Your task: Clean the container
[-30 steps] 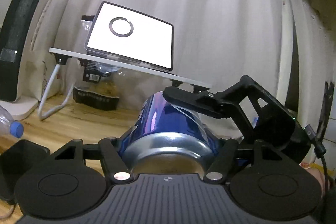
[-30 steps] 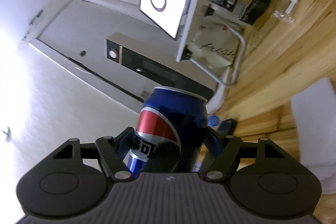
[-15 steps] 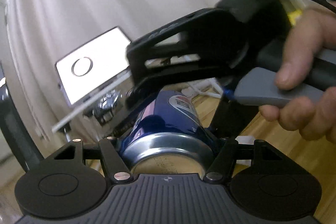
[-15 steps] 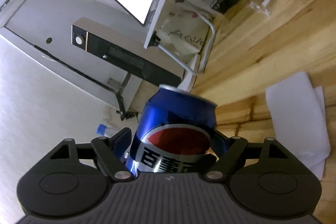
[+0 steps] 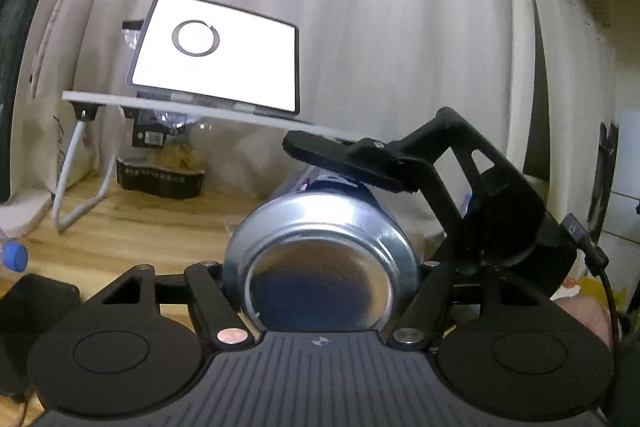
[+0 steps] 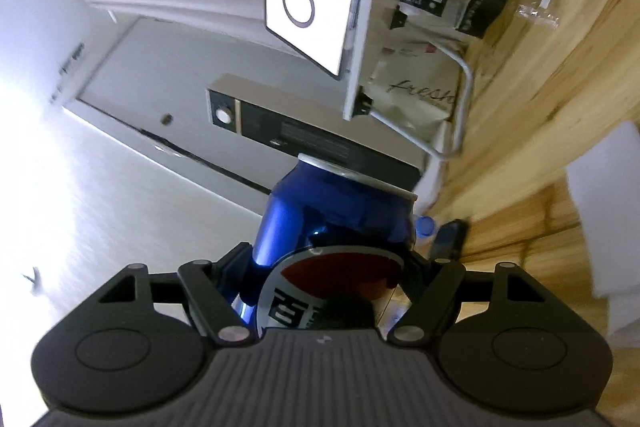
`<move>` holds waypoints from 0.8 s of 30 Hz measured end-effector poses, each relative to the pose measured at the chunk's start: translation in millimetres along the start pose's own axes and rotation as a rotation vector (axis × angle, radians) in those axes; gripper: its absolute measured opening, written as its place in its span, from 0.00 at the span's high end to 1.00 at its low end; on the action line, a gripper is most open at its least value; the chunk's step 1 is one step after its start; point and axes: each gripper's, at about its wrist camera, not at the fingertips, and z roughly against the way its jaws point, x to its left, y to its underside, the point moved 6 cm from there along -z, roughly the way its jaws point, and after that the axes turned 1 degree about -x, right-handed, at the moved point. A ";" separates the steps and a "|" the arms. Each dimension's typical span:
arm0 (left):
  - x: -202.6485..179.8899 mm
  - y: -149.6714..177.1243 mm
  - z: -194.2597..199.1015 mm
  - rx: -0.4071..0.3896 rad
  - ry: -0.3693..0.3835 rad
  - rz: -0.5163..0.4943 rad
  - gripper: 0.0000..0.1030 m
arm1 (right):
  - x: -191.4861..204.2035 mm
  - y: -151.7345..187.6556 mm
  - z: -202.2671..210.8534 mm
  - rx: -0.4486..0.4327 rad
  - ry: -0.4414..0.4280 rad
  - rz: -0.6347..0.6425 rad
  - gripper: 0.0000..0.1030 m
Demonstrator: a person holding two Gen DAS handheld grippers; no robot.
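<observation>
Between your left tongs (image 5: 320, 267) and right tongs (image 6: 324, 267), both clamped on it, sits the can (image 5: 320, 247): light, smooth, slippery, easily dented. Grip its middle gently.

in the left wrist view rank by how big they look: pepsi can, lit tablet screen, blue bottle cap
1. Pepsi can, though nearness to the camera inflates it.
2. Tablet screen, close behind.
3. Blue bottle cap, smallest.

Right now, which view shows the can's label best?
The right wrist view: the blue can faces it side-on, with its red-and-white logo and top rim visible. The left wrist view shows mostly the silver base, with only a blue sliver behind.
</observation>
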 end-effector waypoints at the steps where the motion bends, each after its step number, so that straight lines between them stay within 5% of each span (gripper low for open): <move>1: -1.0 0.0 0.9 -0.012 -0.007 -0.007 0.33 | 0.4 -0.3 0.1 0.001 -0.001 -0.002 0.26; 24: -6.1 -6.1 14.1 -0.072 -0.047 -0.110 0.35 | 5.4 4.8 0.4 0.062 0.002 0.001 0.25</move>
